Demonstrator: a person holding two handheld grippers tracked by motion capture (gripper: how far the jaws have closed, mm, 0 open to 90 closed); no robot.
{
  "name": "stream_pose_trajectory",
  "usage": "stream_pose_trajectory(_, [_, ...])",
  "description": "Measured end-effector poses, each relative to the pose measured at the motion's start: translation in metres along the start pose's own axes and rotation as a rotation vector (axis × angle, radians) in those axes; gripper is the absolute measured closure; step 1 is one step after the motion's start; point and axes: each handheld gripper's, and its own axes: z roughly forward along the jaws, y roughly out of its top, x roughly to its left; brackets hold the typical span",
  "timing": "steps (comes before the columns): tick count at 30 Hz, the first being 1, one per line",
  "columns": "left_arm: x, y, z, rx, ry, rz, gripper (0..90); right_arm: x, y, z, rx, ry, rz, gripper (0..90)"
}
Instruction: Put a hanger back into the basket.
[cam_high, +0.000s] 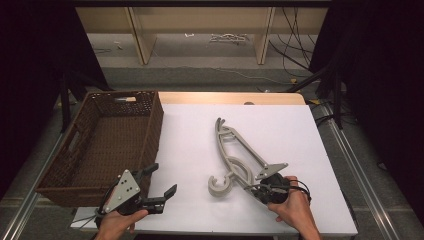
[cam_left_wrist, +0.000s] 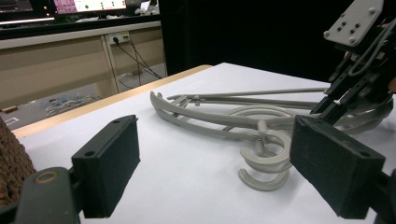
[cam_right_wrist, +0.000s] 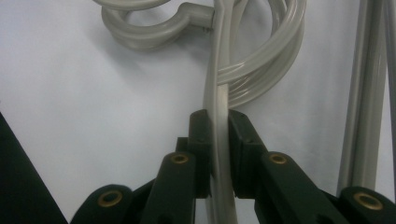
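The right tool is clamped on a thin bar of the grey plastic hanger, which lies on the white tabletop right of the wicker basket. The left tool hovers w/ jaws wide, holding nothing. Risk, I think: the grip is near one end, so the hanger can swing or slip when it is lifted.

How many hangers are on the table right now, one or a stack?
2, it seems: grey hangers stacked on the white table, hooks doubled near the front edge. The right gripper is clamped on an arm of the stack. More could be hidden underneath.
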Motion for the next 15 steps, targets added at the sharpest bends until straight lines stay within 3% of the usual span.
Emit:
stream_pose_trajectory(3, [0.0002,0.0,-0.0001,-0.001,0.003,-0.005,15.9,0.0,-0.0001,-0.002,-0.005,-0.007,-0.035,81.5])
stream_pose_trajectory(6, [-0.0004,0.0,0.001,0.0,0.002,-0.003,15.9,-0.0012,-0.001,-0.0059,-0.038,-0.02,-0.049,81.5])
stream_pose_trajectory(10, [-0.0012,-0.0001,0.001,0.001,0.0,-0.002,15.9,-0.0009,-0.0012,-0.0075,-0.039,-0.023,-0.062,81.5])
stream_pose_trajectory(13, [-0.0003,0.0,0.0007,0.002,0.001,0.003,15.9,-0.0006,-0.0005,-0.008,-0.025,-0.01,-0.066,81.5])
stream_pose_trajectory(15, [-0.0005,-0.0002,0.0009,0.003,0.0,0.001,15.9,0.0009,-0.0002,-0.0071,-0.024,-0.013,-0.044,81.5])
